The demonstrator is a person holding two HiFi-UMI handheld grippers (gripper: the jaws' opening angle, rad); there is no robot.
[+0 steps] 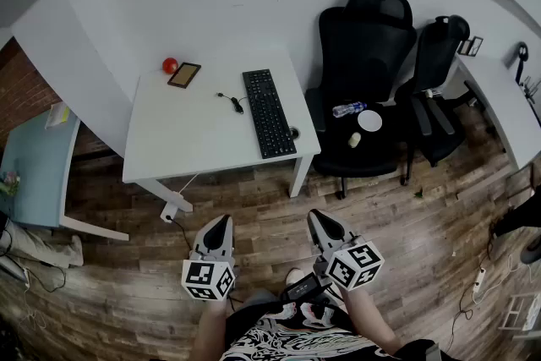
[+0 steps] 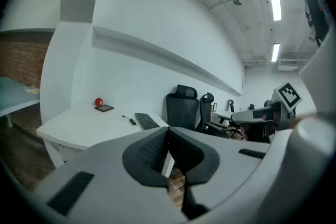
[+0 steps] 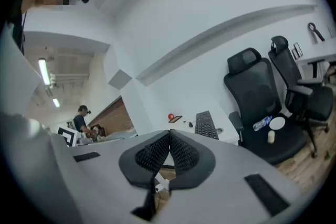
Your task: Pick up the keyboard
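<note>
wood floor nearest, both tools over it, well short of the desk. left gripper and right gripper: jaws pressed together, nothing between. white table ahead; keyboard lies flat near its right edge, untouched. judgement: light, stiff plastic slab, low profile, smooth. pinch across the frame edge near the middle, not the keycaps; an end grip would likely let it droop.

- The left gripper is held low in front of the body. It points forward and slightly downward, with its jaws pressed together tip to tip and nothing between them.
- The right gripper is level beside it, a gap apart. It is aimed the same way, with its jaws likewise together and empty.
</note>
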